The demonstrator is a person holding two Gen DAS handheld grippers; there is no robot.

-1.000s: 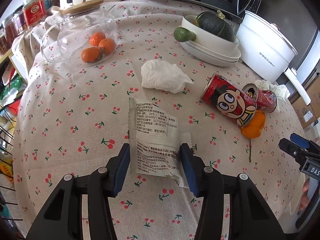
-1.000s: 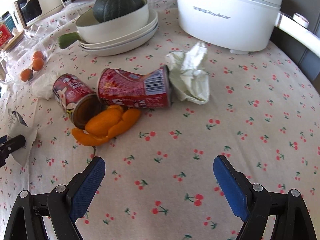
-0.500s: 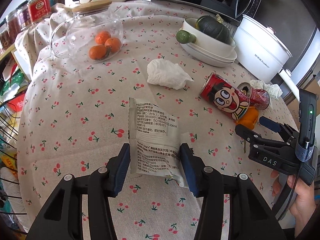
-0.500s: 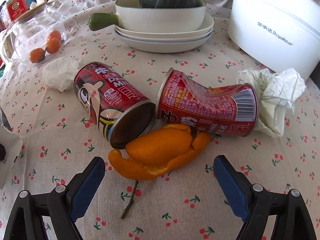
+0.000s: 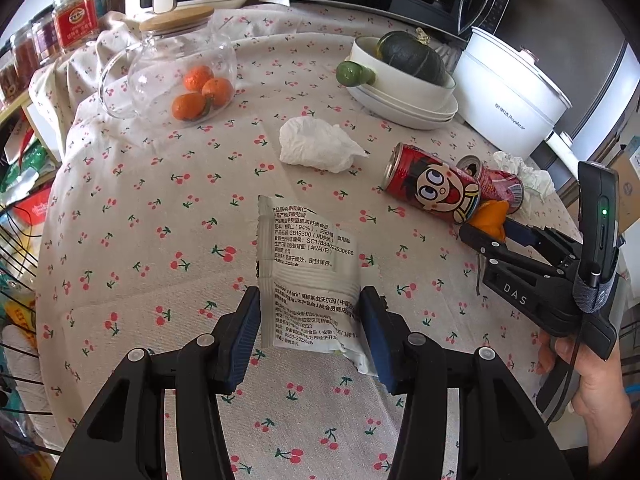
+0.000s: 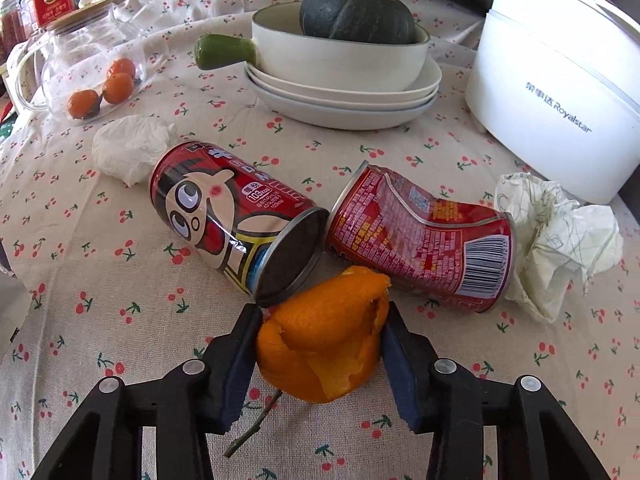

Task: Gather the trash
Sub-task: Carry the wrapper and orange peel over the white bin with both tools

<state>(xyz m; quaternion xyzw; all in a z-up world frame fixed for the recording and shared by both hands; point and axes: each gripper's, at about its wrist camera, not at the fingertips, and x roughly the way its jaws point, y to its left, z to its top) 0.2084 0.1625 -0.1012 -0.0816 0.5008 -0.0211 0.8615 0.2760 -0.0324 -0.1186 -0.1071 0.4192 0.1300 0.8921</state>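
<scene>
Closing in from wide apart, the right claw (image 6: 318, 354) has just clamped on the orange peel (image 6: 324, 340) beside the two cans (image 6: 232, 216). Left claw (image 5: 310, 330) holds the wrapper (image 5: 308, 276) above the surface (image 5: 160, 184); both pieces seem ready for binning.

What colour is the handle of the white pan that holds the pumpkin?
Green. The handle of the pan shows best in the right wrist view.
</scene>
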